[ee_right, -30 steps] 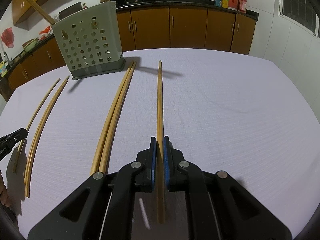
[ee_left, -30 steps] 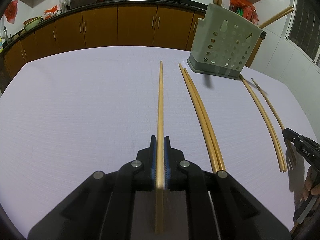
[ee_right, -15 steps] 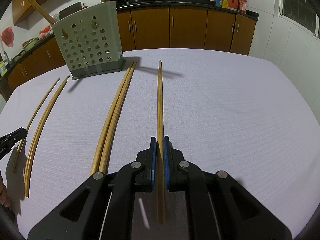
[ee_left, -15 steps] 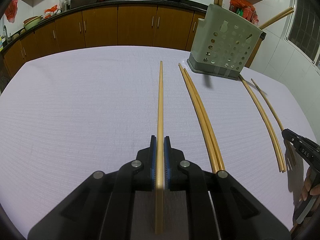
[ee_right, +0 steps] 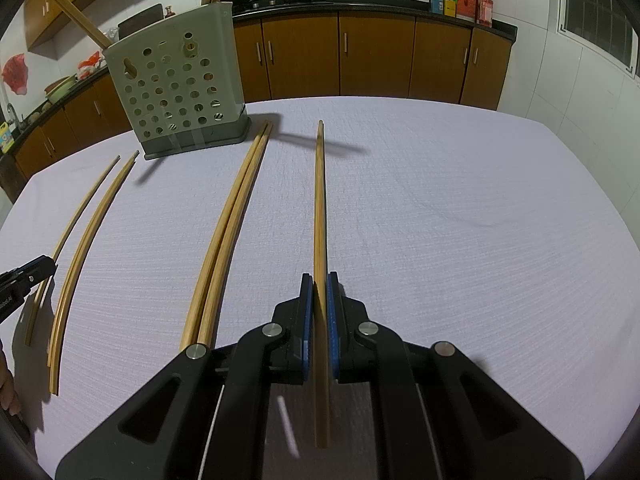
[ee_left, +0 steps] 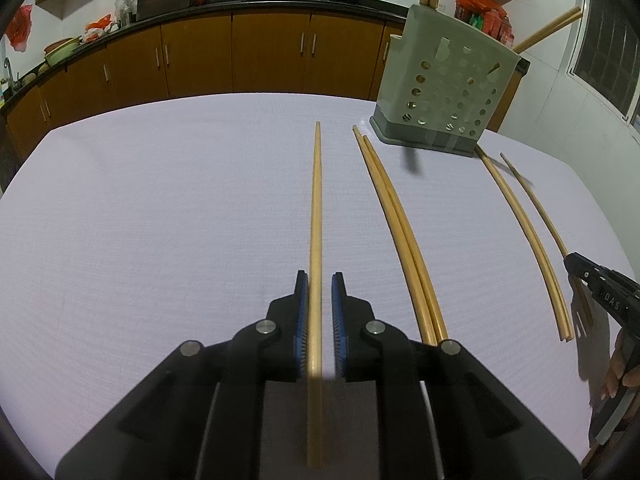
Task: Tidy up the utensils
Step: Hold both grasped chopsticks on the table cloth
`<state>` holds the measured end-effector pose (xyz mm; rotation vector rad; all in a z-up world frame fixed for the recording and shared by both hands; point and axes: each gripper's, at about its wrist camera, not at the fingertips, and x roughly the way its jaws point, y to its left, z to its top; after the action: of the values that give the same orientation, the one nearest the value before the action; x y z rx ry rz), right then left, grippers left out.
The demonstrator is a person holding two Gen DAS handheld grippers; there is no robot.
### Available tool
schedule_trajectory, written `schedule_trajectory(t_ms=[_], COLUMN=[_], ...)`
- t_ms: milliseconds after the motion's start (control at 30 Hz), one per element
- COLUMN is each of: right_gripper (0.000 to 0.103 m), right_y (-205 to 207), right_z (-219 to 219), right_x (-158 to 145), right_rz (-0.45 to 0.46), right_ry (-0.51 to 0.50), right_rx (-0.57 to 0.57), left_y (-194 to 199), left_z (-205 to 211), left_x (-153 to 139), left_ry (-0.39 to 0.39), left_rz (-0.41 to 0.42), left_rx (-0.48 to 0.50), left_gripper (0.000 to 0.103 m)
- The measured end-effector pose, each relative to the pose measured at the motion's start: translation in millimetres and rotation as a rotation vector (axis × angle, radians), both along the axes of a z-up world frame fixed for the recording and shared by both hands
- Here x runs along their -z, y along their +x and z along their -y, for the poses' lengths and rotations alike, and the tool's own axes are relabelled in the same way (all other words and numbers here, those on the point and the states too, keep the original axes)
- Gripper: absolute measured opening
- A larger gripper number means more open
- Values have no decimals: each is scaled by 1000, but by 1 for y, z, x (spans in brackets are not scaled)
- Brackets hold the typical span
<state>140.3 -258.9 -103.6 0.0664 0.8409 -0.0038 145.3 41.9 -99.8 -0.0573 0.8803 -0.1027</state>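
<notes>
My left gripper (ee_left: 319, 278) is open, and a long wooden chopstick (ee_left: 316, 216) lies between its blue pads, touching neither. My right gripper (ee_right: 318, 280) is shut on another wooden chopstick (ee_right: 319, 200) that points forward over the table. A pair of chopsticks (ee_left: 394, 224) lies to the right in the left wrist view and to the left in the right wrist view (ee_right: 228, 224). Another pair (ee_left: 520, 220) lies near the right gripper (ee_left: 600, 292). A grey perforated utensil holder (ee_left: 444, 84) stands at the back, with chopsticks sticking out of it (ee_right: 180, 76).
The table has a pale lilac cloth (ee_left: 160, 208). Brown kitchen cabinets (ee_left: 240, 56) and a counter with woks run along the back wall. A window (ee_right: 596, 8) is on the right. A person's fingers (ee_left: 620, 376) show at the far right.
My left gripper's jaws have opened off the chopstick they held. My right gripper still holds its chopstick, which has hardly moved.
</notes>
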Motion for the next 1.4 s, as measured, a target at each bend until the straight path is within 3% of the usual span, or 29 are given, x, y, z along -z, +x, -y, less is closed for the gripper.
schedule_trajectory(t_ms=[1133, 1400], right_gripper=[8, 8], right_y=[0, -5], right_z=[-1, 4], right_x=[-1, -1], right_rz=[0, -1], right_ry=[0, 25], right_rx=[1, -1], left_y=[-1, -6], left_z=[0, 6], left_x=[0, 0], left_ry=[1, 62], left_rz=[3, 5], left_rx=[0, 16], left_gripper=[14, 12])
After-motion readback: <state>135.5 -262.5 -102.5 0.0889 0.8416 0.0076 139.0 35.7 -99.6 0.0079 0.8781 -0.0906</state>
